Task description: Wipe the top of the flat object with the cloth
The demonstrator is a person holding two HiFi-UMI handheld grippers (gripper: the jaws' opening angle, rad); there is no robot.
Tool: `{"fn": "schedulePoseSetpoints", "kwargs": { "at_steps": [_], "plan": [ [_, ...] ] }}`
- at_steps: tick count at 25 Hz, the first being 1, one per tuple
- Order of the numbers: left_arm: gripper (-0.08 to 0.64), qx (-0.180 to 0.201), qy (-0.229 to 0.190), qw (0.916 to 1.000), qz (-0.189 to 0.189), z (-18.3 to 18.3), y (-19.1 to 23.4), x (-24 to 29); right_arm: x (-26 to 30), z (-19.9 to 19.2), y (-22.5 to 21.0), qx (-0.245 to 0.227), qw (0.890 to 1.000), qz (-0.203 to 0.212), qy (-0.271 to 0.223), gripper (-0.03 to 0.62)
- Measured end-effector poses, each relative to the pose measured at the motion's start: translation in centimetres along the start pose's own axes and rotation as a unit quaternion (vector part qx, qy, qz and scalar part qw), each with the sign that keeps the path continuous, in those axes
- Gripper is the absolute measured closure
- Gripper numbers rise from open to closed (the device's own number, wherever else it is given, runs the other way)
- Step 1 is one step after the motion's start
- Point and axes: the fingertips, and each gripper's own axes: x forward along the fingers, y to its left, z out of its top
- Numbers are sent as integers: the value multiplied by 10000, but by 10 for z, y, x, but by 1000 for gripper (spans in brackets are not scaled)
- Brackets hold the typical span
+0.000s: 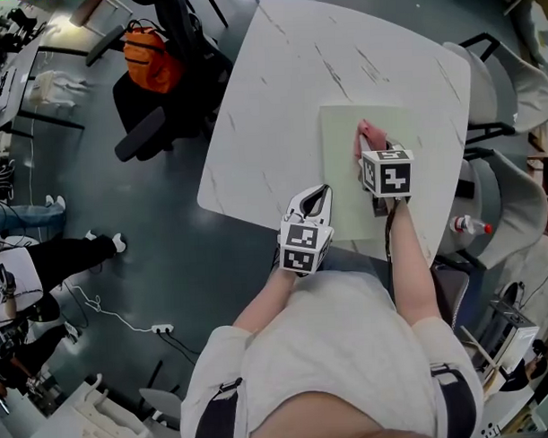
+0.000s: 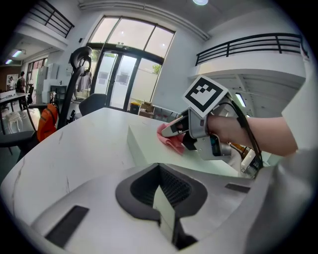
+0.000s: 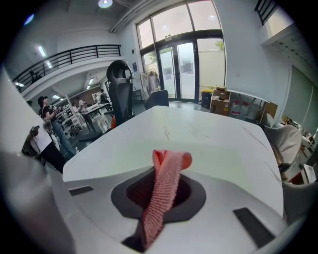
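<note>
The right gripper [image 3: 155, 218] is closed on a pink cloth [image 3: 166, 178]. The cloth is pinched between the jaws, and its free end is folded over just ahead of the tips. Directly under and ahead of this gripper a pale green board [image 3: 218, 156] is seen lying flat on a white marble table [image 1: 278, 88]. In the head view the cloth [image 1: 370, 134] is pressed on the board [image 1: 344, 175] towards its far right part, at the tips of the right gripper [image 1: 369, 153]. In the left gripper view the cloth [image 2: 171, 143] is seen bunched beneath the right gripper's jaws, touching the top of the board [image 2: 149, 149].

The left gripper [image 2: 166, 214] is held with its jaws brought together and nothing gripped between them. It [image 1: 315, 200] is placed near the table's close edge, just off the board's near left corner and well apart from the cloth. Whether it touches the table cannot be told.

Far to the left of the left gripper, beyond the table, an orange bag [image 1: 150, 58] is seen on a black chair [image 1: 154, 119].
</note>
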Motion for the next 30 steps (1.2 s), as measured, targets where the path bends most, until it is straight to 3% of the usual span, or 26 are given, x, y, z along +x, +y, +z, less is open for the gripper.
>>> {"fn": "schedulePoseSetpoints", "kwargs": {
  "at_steps": [8, 17, 30],
  "plan": [
    [546, -197, 172, 9993, -260, -16, -13, -11, 9, 5, 37, -195, 9995, 240, 7, 558],
    [546, -247, 226, 9990, -293, -22, -14, -12, 14, 8, 80, -464, 9976, 524, 17, 558],
    [546, -326, 143, 9989, -297, -22, -12, -14, -7, -18, 92, -370, 9964, 754, 66, 558]
  ]
}}
